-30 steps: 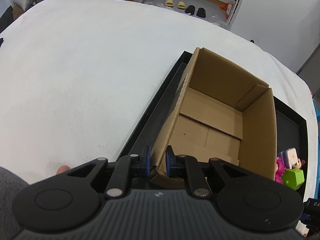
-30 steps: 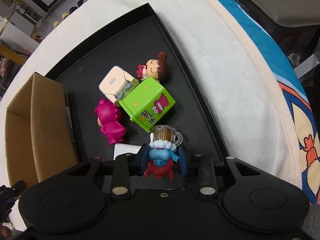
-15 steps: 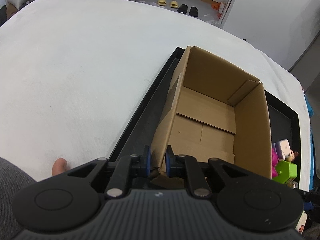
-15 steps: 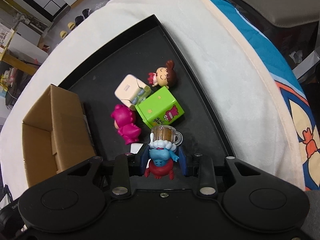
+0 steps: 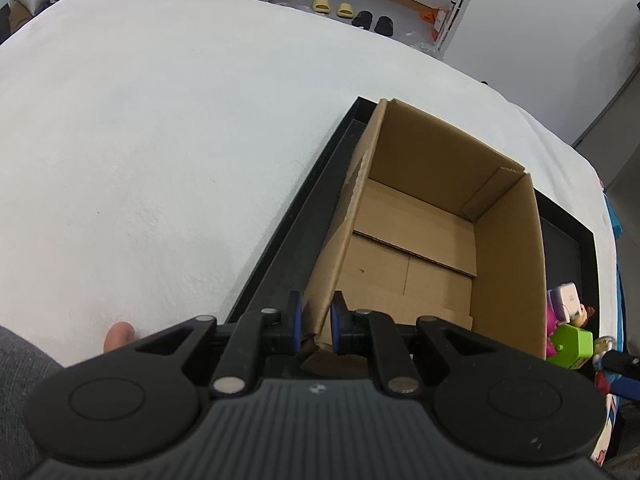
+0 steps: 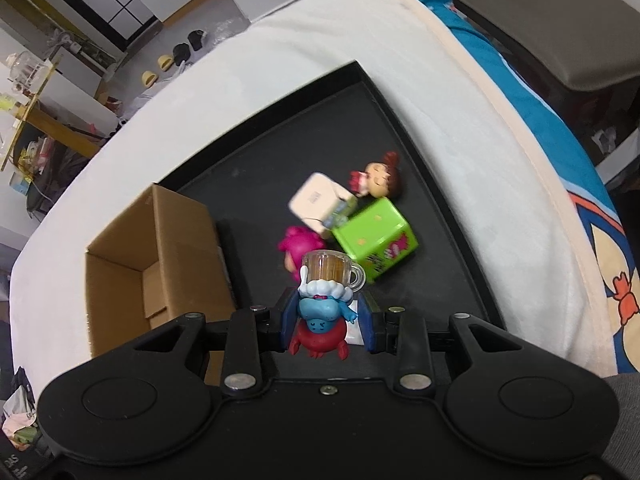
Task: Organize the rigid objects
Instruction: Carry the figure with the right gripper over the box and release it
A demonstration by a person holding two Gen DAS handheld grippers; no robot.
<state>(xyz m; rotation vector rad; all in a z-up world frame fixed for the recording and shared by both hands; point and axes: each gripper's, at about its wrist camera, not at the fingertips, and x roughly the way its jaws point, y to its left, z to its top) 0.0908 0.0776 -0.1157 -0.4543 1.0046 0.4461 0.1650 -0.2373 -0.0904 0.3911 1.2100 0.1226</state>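
Right gripper (image 6: 327, 320) has lifted one blue figurine (image 6: 322, 312); four toys remain

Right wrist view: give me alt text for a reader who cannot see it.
The right gripper is shut on a blue figurine topped with a beer mug, above a black tray. On the tray lie a green box, a pink toy, a white block and a doll, with an open cardboard box to the left.
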